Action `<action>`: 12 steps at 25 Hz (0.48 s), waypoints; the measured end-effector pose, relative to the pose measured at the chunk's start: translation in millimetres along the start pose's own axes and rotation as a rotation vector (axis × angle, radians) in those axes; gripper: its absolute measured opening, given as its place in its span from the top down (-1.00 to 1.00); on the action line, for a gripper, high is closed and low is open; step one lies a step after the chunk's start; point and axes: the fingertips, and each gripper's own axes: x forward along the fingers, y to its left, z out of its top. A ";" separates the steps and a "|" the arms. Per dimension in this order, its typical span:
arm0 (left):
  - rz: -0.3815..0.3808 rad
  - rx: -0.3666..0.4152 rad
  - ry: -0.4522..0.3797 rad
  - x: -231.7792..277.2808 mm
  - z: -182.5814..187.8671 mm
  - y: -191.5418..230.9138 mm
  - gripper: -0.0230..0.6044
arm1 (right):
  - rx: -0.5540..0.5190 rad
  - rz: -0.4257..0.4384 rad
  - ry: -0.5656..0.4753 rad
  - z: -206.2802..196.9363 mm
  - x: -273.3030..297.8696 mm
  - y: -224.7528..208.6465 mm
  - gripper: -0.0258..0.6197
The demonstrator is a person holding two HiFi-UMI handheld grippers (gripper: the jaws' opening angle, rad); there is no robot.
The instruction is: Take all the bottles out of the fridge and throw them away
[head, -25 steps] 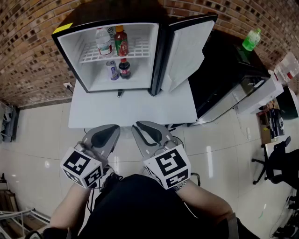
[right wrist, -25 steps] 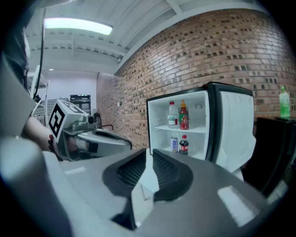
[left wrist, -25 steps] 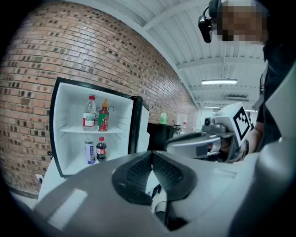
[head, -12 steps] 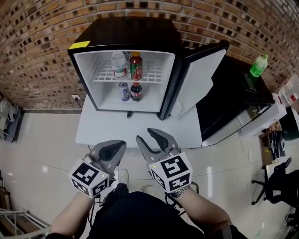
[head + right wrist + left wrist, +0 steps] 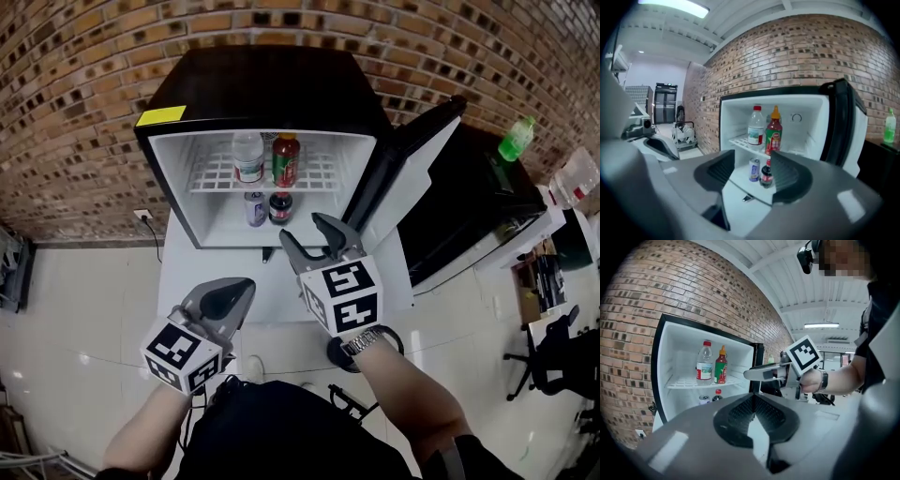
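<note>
The small black fridge (image 5: pixel 169 178) stands open on a white table. Its wire shelf holds a clear water bottle (image 5: pixel 248 157) (image 5: pixel 755 125) and a red sauce bottle (image 5: pixel 286 159) (image 5: pixel 774 131). Below them stand a can (image 5: pixel 255 208) and a small dark bottle (image 5: pixel 278 207) (image 5: pixel 766 174). My right gripper (image 5: pixel 307 232) (image 5: pixel 752 166) is raised in front of the fridge mouth, short of it; its jaws are opening, with nothing between them. My left gripper (image 5: pixel 234 289) (image 5: pixel 753 397) hangs lower and nearer to me, shut and empty.
The fridge door (image 5: pixel 403 169) swings open to the right. A white table (image 5: pixel 216 277) carries the fridge. A green bottle (image 5: pixel 517 139) stands on a black cabinet at the right. An office chair (image 5: pixel 553 347) is at the far right; a brick wall is behind.
The right gripper has risen and moved forward to the fridge opening, and its jaws have spread apart. The fridge looks closer. The left gripper stayed shut and low.
</note>
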 end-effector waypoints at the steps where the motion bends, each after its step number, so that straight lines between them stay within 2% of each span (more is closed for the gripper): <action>1: -0.006 0.002 -0.003 1.9 2.1 7.9 0.92 | -0.004 -0.018 0.008 1.8 11.1 -4.5 0.20; 7: -0.033 0.008 -0.007 10.6 6.1 48.1 0.92 | -0.021 -0.119 0.064 4.9 69.3 -36.4 0.12; 12: -0.044 0.004 0.008 11.2 6.1 73.7 0.92 | -0.023 -0.166 0.113 1.7 107.2 -60.7 0.09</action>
